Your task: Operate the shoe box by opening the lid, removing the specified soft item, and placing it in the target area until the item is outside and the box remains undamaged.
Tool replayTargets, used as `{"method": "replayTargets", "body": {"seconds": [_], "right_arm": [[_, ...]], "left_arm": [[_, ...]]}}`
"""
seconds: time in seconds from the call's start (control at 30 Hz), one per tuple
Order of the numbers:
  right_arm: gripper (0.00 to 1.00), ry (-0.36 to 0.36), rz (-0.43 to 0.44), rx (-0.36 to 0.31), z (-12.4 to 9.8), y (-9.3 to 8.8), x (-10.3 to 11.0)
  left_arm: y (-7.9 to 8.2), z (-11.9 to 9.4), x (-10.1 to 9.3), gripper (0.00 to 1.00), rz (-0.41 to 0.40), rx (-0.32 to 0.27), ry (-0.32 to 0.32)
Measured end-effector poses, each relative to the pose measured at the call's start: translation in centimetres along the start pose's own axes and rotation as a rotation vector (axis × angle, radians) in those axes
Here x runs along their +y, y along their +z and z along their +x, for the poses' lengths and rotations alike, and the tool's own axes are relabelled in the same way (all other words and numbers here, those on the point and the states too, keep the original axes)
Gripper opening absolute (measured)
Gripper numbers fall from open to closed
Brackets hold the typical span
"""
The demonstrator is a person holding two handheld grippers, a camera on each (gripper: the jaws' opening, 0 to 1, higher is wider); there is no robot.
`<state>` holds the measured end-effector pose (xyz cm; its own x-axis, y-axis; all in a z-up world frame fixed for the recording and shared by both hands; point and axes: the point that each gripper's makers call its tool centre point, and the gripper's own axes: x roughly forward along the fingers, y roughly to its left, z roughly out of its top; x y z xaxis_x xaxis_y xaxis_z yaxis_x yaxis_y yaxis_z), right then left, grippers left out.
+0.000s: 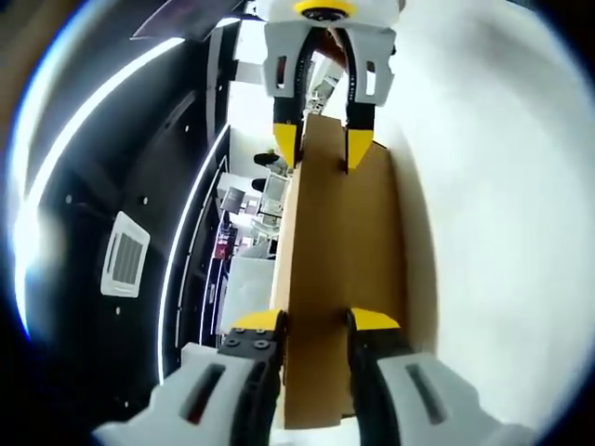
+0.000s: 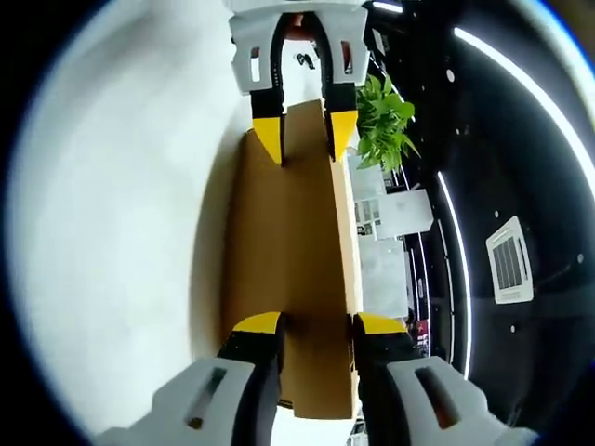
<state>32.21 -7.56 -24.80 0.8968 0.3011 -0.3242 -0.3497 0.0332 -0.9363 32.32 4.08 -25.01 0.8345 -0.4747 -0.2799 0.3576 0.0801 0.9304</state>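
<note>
A leafy green potted plant (image 2: 383, 123), a black ceiling with a square white air vent (image 1: 124, 254) and long curved light strips (image 1: 191, 242).

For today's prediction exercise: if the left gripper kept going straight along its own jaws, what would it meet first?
The cardboard box already between its jaws; beyond that, likely the right gripper at the far end, though depth is unclear.

Your white counter (image 1: 502, 214) fills the 3 o'clock side of the left gripper view and the 9 o'clock side (image 2: 121, 232) of the right gripper view. Whether the brown cardboard panel (image 1: 344, 269) rests on it, you cannot tell.
</note>
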Motion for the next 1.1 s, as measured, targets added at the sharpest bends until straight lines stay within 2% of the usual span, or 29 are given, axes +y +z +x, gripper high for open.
{"method": "replayTargets", "body": {"seconds": [0.2,0.43,0.7,1.1], "right_arm": [[0.29,-0.019,-0.029,-0.003,0.2,0.2,-0.3],[0.29,-0.022,-0.022,-0.005,0.3,0.3,-0.5],[0.29,0.007,-0.012,-0.003,0.3,0.6,-1.2],[0.28,0.059,0.002,-0.004,0.1,0.7,-2.0]], "left_arm": [[-0.2,0.1,0.5,0.26,0.000,0.003,0.008],[-0.1,0.0,0.7,0.26,-0.002,0.000,0.014],[0.0,-0.3,1.3,0.26,-0.008,-0.004,0.023],[0.1,-0.4,2.0,0.26,-0.027,0.005,-0.013]]}}
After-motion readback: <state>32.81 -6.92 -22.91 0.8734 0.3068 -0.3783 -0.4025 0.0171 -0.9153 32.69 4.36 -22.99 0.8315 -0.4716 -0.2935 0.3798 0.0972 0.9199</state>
